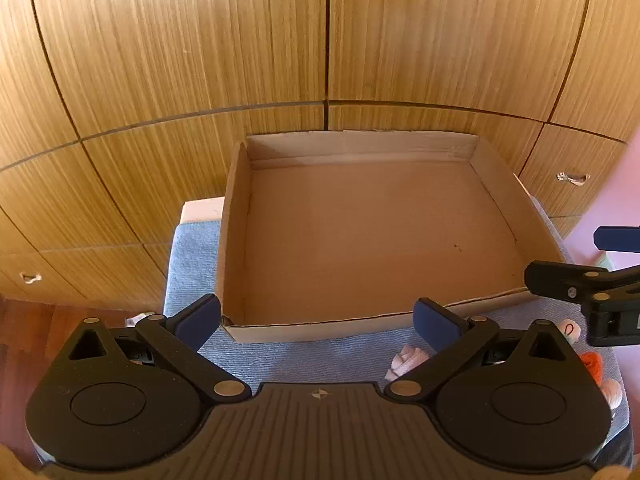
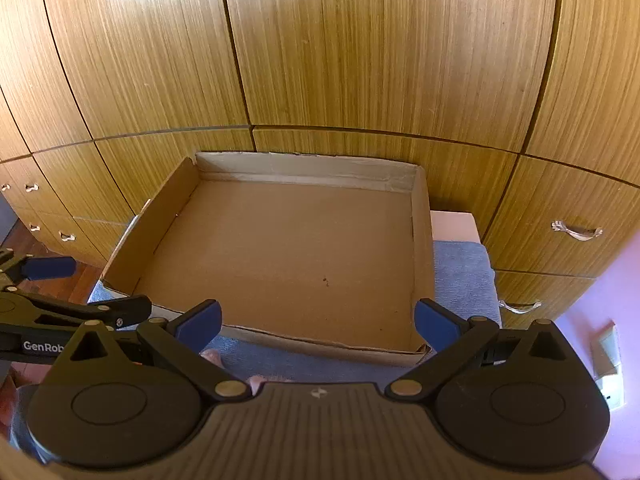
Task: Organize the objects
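A shallow empty cardboard box point(image 1: 240, 216) sits on a blue towel point(image 1: 192, 256); it also shows in the right wrist view point(image 2: 422, 240). My left gripper point(image 1: 318, 320) is open and empty, just in front of the box's near wall. My right gripper point(image 2: 318, 322) is open and empty, also at the near wall. Small soft items lie on the towel in front of the box: a pale pink one point(image 1: 406, 360), a white one point(image 1: 570, 330), an orange one point(image 1: 594, 364). The right gripper point(image 1: 600, 264) shows at the right edge of the left wrist view. The left gripper point(image 2: 52, 292) shows at the left of the right wrist view.
Wooden cabinet doors and drawers with metal handles point(image 2: 576, 232) stand right behind the box. A white surface edge point(image 2: 456, 226) shows under the towel. A red-brown wood floor point(image 1: 40, 328) lies below on the left. A pink wall point(image 2: 600, 308) is on the right.
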`<state>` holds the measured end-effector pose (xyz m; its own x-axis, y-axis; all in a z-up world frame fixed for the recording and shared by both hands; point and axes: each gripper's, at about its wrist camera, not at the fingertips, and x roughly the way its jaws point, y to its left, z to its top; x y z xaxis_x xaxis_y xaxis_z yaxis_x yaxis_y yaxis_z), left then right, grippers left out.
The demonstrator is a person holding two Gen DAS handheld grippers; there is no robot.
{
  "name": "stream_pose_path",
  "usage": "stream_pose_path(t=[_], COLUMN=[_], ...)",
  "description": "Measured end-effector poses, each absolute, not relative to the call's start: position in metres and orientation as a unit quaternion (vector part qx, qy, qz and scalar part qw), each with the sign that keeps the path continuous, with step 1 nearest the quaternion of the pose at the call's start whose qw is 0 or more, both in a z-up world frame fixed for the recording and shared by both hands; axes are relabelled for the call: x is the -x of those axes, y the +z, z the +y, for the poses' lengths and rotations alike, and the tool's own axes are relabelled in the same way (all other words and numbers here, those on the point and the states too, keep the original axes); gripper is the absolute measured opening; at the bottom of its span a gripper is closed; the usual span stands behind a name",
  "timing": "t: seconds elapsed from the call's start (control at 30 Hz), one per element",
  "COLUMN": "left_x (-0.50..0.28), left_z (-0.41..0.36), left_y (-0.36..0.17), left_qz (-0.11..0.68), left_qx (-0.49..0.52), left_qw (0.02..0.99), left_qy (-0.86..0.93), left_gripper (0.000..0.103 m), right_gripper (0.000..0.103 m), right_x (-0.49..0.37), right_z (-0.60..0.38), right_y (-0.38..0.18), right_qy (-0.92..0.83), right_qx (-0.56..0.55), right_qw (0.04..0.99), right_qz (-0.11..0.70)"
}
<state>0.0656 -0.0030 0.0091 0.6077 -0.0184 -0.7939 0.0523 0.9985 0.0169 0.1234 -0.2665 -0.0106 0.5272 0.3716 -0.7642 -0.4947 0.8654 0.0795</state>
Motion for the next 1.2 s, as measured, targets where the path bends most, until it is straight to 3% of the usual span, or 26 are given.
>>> stream_pose_path(t=[1.2], left_x=[-0.051], left_z=[0.006], left_y=[0.013], left_qz=[0.439], left_qx=[-0.001], left_qw=[0.898], left_qy=[-0.017], left_gripper=[0.103], right_gripper=[0.102], right_x=[-0.114], right_z=[-0.279], right_y=[-0.002], right_qy=[0.265], right_qx=[0.058], right_qw=[0.872], right_qz=[0.408])
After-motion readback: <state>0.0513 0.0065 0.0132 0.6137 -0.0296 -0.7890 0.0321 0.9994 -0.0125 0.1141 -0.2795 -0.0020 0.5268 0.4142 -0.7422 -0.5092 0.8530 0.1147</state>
